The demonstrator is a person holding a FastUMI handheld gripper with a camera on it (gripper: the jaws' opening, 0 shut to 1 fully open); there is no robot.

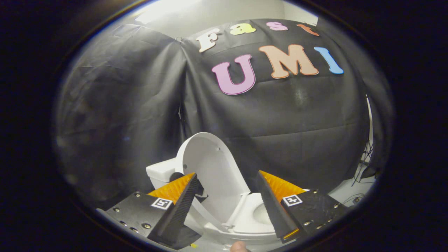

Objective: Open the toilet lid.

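Standing raised, toilet lid [213,168] between spread fingers [182,199]; no legible labels.

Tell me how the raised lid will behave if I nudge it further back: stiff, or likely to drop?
The lid looks like rigid, smooth plastic, so probably stiff and a bit slippery. It stands near upright between the open gripper fingers, untouched, so it may fall shut unless pushed past vertical toward the tank.

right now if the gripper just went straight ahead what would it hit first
Most likely the raised toilet lid. The gripper is open, and the lid stands between its fingers, just ahead. The seat lies lower, and the black cloth wall is well beyond. Depth is hard to judge through the fisheye.
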